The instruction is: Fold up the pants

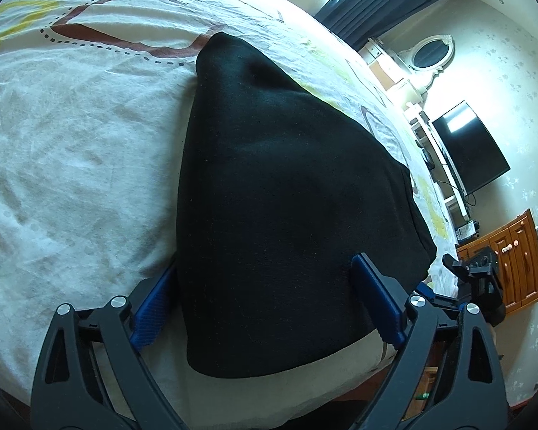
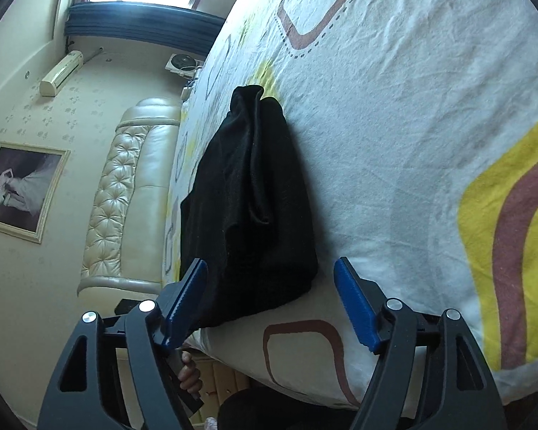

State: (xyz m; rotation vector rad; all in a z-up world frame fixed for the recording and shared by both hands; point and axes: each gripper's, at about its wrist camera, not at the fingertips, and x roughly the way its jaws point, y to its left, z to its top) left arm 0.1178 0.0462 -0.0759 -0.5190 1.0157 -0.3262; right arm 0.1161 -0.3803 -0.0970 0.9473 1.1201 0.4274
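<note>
Black pants point(image 1: 283, 197), already folded into a compact bundle, lie on the patterned bedsheet point(image 1: 71, 143), their long axis running from the bottom centre of the left wrist view up toward the upper middle. The left gripper point(image 1: 265, 308) stands with jaws spread wide astride the near end, its blue pads point(image 1: 376, 301) flanking the cloth without visibly pressing on it. In the right wrist view the right gripper point(image 2: 269, 304) is also spread; the bundle's near corner sits toward its left pad, apparently unpinched. Either gripper is close; the left one looks better centred.
</note>
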